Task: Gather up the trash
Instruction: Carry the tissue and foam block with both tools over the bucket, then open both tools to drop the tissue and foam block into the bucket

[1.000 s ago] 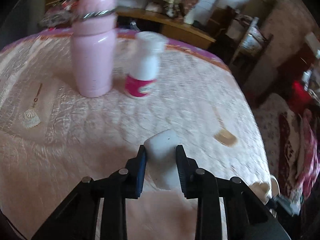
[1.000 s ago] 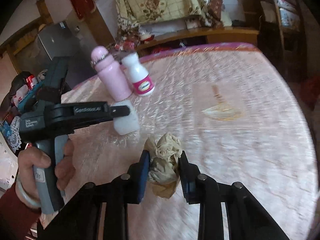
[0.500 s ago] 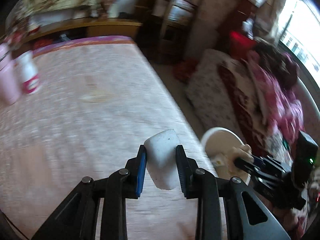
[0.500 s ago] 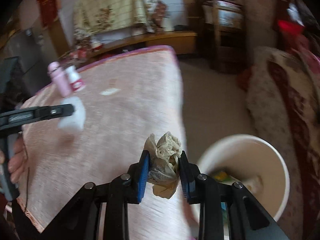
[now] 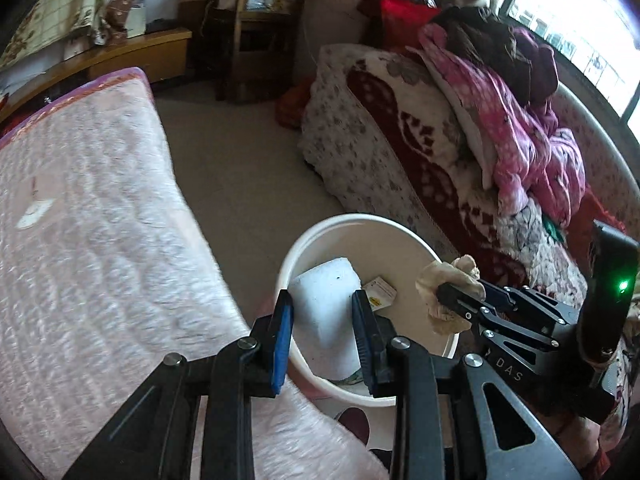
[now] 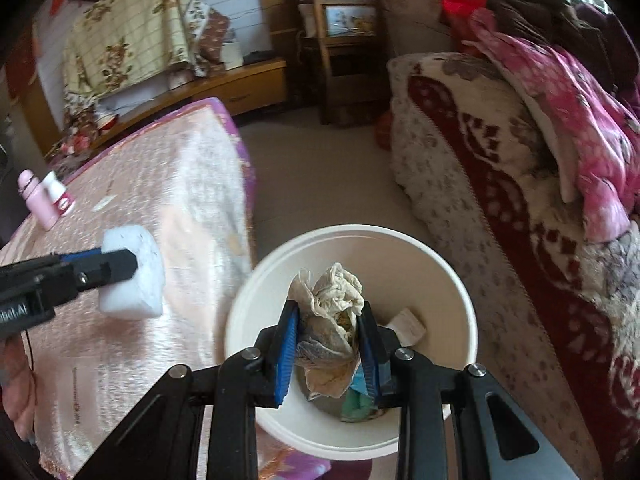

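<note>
My left gripper is shut on a white foam block and holds it above the near rim of a white bin. In the right wrist view the foam block hangs over the table edge, left of the bin. My right gripper is shut on a crumpled beige paper wad directly above the bin's opening. The wad also shows in the left wrist view over the bin's right rim. Small paper scraps lie in the bin.
A table with a pink quilted cloth stands left of the bin. A pink bottle and a white bottle stand at its far side. A sofa with patterned blankets runs along the right. Bare floor lies between them.
Both grippers swung right from over the table to the bin, each keeping its load. The right gripper now holds the wad over the bin opening; the left has come to the bin's rim.
</note>
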Tool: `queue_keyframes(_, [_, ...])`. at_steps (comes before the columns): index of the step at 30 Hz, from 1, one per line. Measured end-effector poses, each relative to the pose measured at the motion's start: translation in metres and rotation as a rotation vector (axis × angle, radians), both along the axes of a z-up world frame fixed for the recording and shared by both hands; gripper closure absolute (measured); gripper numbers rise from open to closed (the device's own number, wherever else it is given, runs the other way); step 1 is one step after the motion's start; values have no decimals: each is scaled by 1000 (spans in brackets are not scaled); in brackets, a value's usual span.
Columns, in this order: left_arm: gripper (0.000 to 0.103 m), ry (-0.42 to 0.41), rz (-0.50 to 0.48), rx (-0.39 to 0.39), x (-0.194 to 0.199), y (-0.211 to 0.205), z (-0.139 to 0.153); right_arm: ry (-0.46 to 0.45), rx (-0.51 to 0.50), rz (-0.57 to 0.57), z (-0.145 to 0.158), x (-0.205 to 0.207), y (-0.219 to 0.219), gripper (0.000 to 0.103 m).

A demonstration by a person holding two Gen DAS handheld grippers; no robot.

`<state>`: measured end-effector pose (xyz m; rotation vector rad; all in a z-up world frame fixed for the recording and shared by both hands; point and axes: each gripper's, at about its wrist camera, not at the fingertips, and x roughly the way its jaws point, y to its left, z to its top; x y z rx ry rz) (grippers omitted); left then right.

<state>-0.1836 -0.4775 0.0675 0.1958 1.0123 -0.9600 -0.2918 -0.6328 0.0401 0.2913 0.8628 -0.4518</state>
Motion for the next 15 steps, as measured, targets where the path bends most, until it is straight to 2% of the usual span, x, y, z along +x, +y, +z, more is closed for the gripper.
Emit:
queue_keyframes(6, [63, 12, -35, 15, -8, -28, -17, 3, 13, -92, -12, -5, -22, 68])
queue_keyframes(7, [58, 10, -37, 10, -9, -30, -19, 6, 19, -107, -14, -6, -27, 55])
queue_keyframes(8, [50, 12, -46, 4, -10, -31, -20, 6, 29, -119, -16, -7, -31, 30])
queue_keyframes(9, [45, 14, -51, 2, -11, -33, -21, -6, 37, -133, -16, -9, -34, 25])
queue_keyframes(10, [35, 11, -50, 2, -12, -34, -22, -20, 38, -144, -16, -11, -35, 25])
queue_keyframes(11, [32, 1, -43, -1, -12, -33, -23, -29, 42, -156, -16, -13, -38, 25])
queue_keyframes(15, [30, -24, -15, 8, -10, -29, -23, -31, 57, -166, -18, -14, -42, 25])
